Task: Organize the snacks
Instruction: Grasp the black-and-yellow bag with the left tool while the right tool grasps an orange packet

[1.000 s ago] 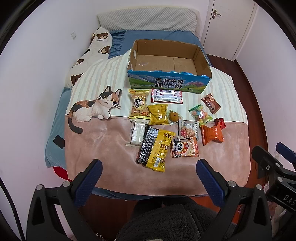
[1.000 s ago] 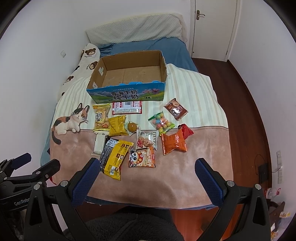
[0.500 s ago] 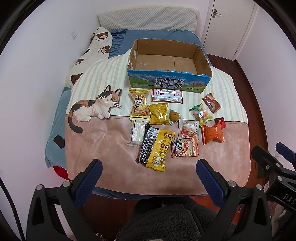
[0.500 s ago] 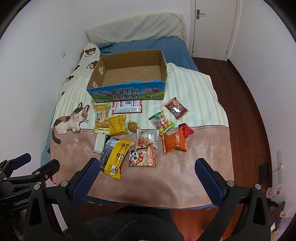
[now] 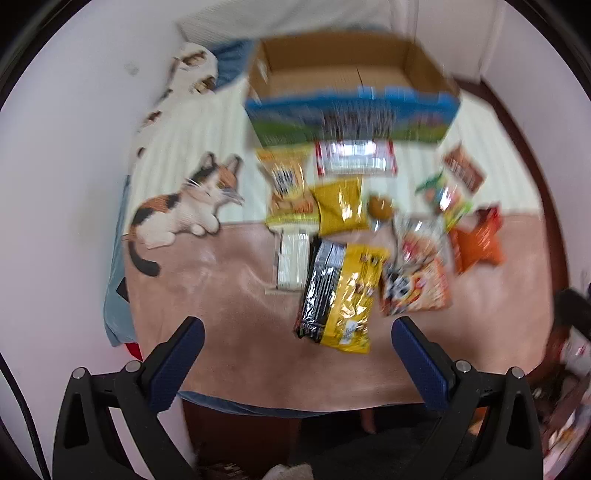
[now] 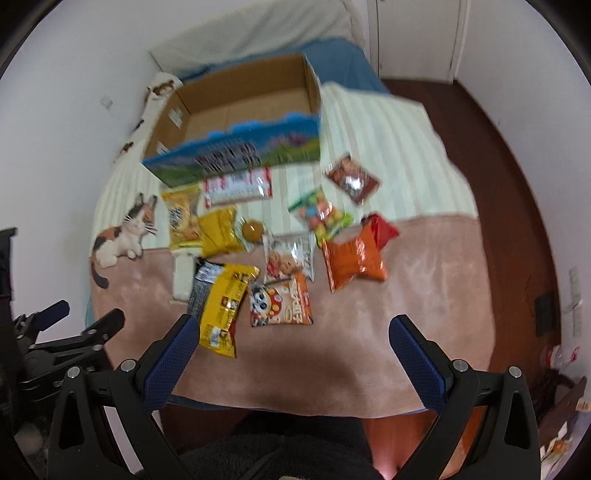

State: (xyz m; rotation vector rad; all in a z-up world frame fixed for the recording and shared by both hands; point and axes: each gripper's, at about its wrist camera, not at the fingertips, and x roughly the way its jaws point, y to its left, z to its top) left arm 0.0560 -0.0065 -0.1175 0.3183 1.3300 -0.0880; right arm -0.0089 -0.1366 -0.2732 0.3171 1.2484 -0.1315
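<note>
Several snack packets lie on the bed in front of an empty cardboard box (image 5: 351, 74) (image 6: 243, 107) with a blue printed front. Nearest me is a yellow and black bag (image 5: 341, 295) (image 6: 221, 302), then a panda packet (image 5: 417, 284) (image 6: 280, 301) and an orange bag (image 5: 476, 247) (image 6: 352, 258). My left gripper (image 5: 295, 354) is open and empty, above the bed's near edge. My right gripper (image 6: 291, 350) is open and empty too. The left gripper also shows at the left of the right wrist view (image 6: 70, 332). Both views are blurred.
The bed has a pink and striped blanket (image 5: 229, 288) with a cat picture (image 5: 188, 199). A pillow (image 6: 258, 33) lies at the head. White walls stand to the left. Wooden floor (image 6: 517, 184) and a door (image 6: 413, 37) are on the right.
Both grippers have moved forward and closer to the bed, so the snacks and box look larger. The views are now motion-blurred. Both stay open and empty.
</note>
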